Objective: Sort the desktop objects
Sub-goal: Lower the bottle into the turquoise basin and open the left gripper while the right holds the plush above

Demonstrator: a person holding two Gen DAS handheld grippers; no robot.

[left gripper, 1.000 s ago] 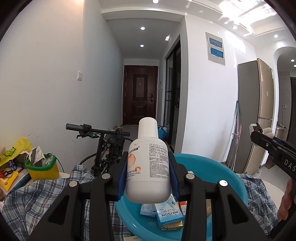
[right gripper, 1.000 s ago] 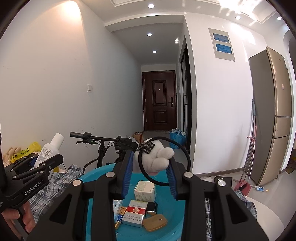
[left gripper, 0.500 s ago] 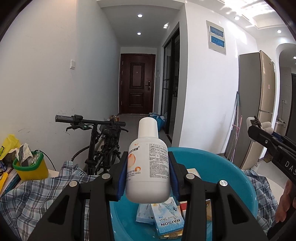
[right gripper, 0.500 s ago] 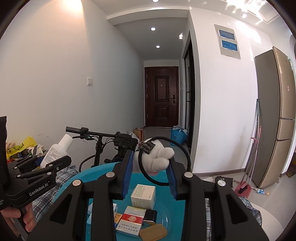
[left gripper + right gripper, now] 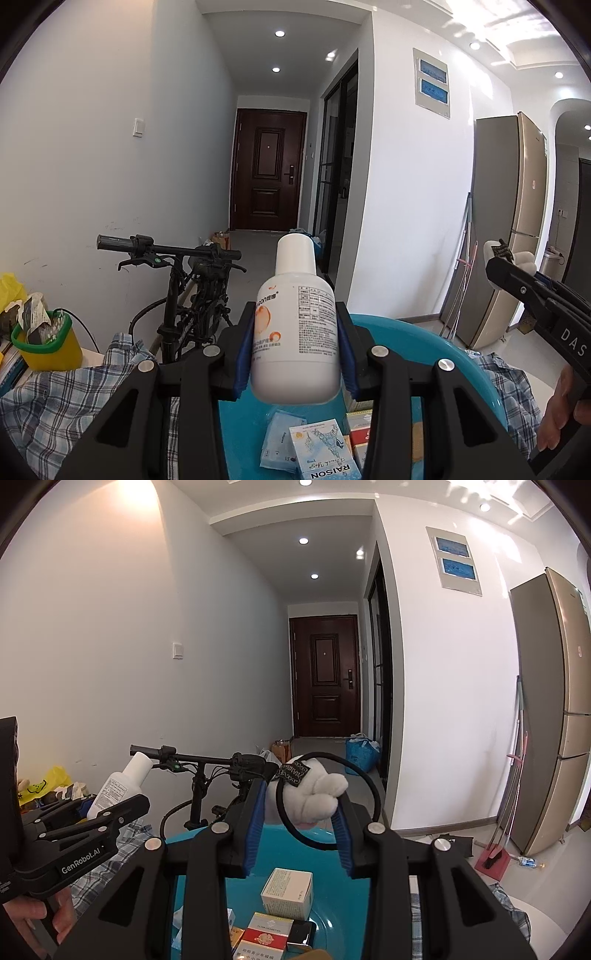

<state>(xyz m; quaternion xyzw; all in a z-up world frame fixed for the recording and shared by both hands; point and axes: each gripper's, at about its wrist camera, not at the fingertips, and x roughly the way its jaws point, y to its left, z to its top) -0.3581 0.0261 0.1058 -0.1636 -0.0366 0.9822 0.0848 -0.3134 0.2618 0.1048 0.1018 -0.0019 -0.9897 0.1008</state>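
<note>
My left gripper is shut on a white bottle with an orange logo, held upright above the near rim of a blue basin. The bottle also shows in the right wrist view. My right gripper is shut on a white plush hair tie with a black elastic loop, held above the basin. The basin holds a white box, a red cigarette pack, a Raison packet and other small packs.
A checked cloth covers the table under the basin. A yellow and green tub and books stand at the left. A bicycle leans beyond the table. A fridge stands at the right.
Both grippers have risen and tilted up a little with their loads. The basin's contents sit lower in both views. Grips are unchanged.
</note>
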